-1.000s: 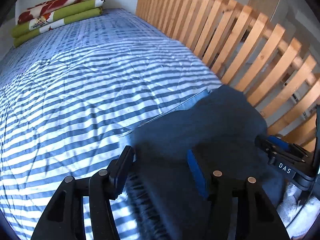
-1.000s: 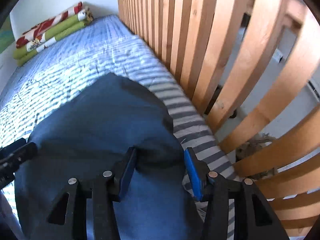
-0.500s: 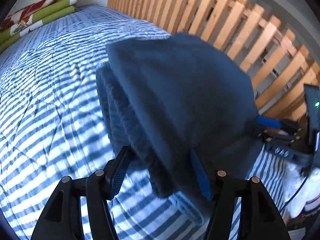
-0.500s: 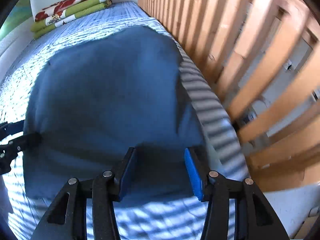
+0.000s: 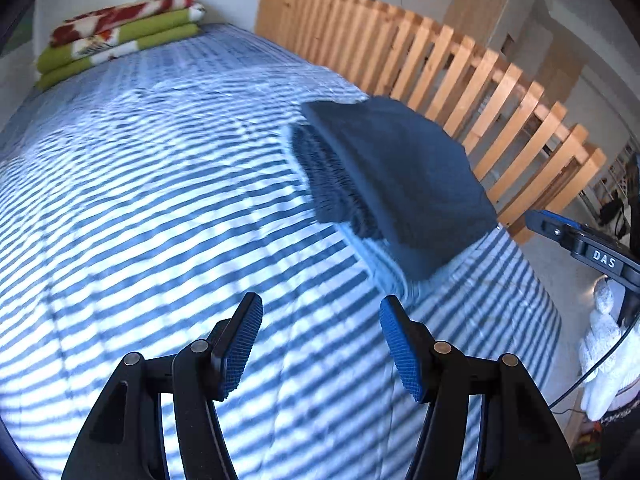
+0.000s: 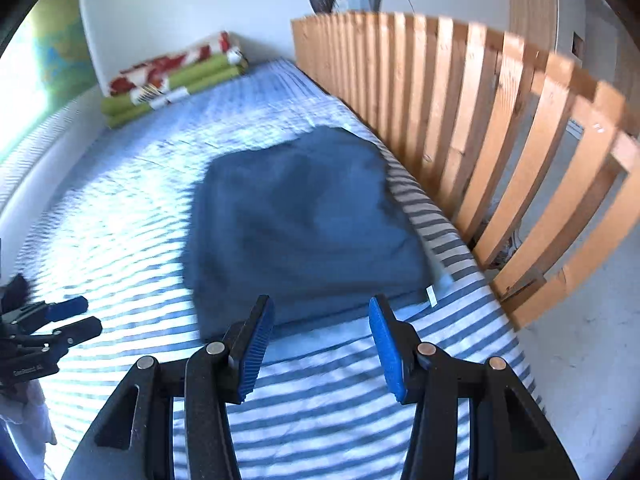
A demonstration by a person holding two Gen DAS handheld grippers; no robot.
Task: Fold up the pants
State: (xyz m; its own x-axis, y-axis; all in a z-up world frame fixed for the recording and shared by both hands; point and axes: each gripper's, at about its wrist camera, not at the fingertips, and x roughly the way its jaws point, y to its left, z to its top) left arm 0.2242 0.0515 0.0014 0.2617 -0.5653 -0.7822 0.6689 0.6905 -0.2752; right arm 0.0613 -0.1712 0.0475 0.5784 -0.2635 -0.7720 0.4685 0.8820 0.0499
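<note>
Dark blue pants lie folded into a compact stack on the striped bed cover, close to the wooden rail; the same pants fill the middle of the right wrist view, with a small white tag at the near right corner. My left gripper is open, held back from the stack with nothing between its blue pads. Also open and empty, my right gripper hovers just short of the stack's near edge. Each gripper shows at the edge of the other's view.
The blue-and-white striped bed spreads wide to the left. A slatted wooden rail runs along the right side. Folded green and red blankets lie at the far end. Vases stand behind the rail.
Both grippers carried the pants' near end up and over onto the rest, then let go and pulled back. The pants now lie folded and free.
</note>
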